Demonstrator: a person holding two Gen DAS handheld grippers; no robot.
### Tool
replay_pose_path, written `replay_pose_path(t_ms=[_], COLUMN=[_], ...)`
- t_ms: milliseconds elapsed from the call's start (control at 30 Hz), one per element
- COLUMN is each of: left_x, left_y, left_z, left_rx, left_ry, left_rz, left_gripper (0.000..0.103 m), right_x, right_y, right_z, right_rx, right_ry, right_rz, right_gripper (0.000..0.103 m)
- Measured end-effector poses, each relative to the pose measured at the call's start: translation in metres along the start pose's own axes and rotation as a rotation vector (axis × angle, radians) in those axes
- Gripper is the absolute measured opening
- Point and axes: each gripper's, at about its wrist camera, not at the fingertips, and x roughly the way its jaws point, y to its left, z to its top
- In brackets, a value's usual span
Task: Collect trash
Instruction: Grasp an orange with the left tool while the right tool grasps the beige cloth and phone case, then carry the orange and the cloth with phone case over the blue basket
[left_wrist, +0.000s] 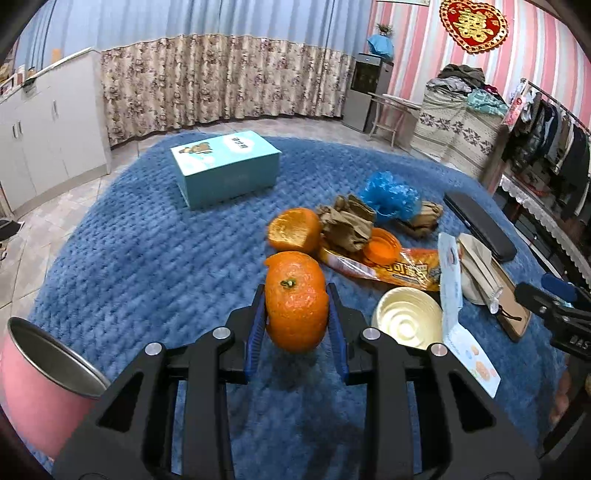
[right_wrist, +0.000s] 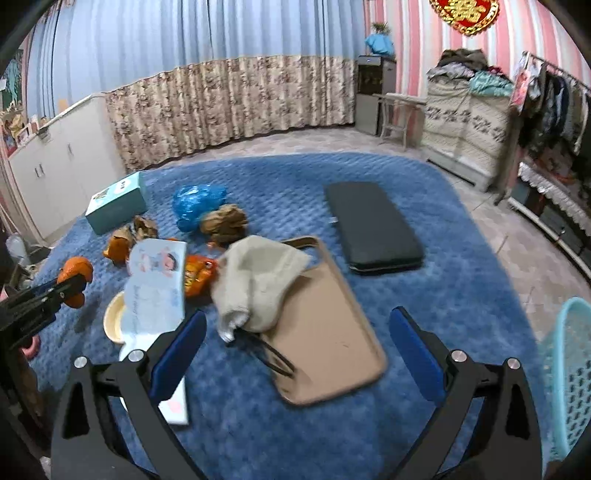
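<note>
My left gripper (left_wrist: 297, 306) is shut on an orange peel shell (left_wrist: 296, 301) and holds it above the blue blanket (left_wrist: 147, 258); it also shows in the right wrist view (right_wrist: 75, 280). A second orange peel (left_wrist: 294, 229), crumpled brown paper (left_wrist: 347, 221), a blue plastic bag (left_wrist: 389, 195), an orange snack wrapper (left_wrist: 391, 271) and a cream paper bowl (left_wrist: 406, 321) lie ahead. A pink metal-lined bin (left_wrist: 40, 384) stands at the lower left. My right gripper (right_wrist: 297, 350) is open and empty over a tan tray (right_wrist: 325, 343) with a beige cloth (right_wrist: 258, 284).
A teal tissue box (left_wrist: 225, 168) sits far on the blanket. A black flat case (right_wrist: 373, 225) lies to the right. A white printed packet (right_wrist: 155, 291) lies by the bowl. A turquoise mesh basket (right_wrist: 569, 369) stands at the right edge. Cabinets, curtains and a clothes rack surround the bed.
</note>
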Motion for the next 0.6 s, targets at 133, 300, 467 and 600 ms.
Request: replay_pose_path(t_ms=[133,300,467,600], left_x=[0.000,-0.005,-0.016,-0.028], left_y=[0.002,0.001,-0.011,-0.028], left_z=[0.004,0.008,0.014,0.021], left_rx=[0.003,0.011,0.018,0.035], left_ry=[-0.012,-0.032,-0.051,-0.080], left_rz=[0.014,0.020,0.001,-0.029], left_gripper=[0.030,0.030,0.030,0.030], right_x=[0.023,0.033,-0.003,-0.039], right_y=[0.013,0.015,-0.010,-0.042], right_z=[-0.001,-0.006,-0.003,-0.008], right_rx=[-0.043,-0.047,-0.002,0.054], right_ry=[0.046,0.083,-0.006,-0.074], right_rz=[0.013,0.088,0.075,0.025], right_gripper=[0.079,0.030,0.027,0.027])
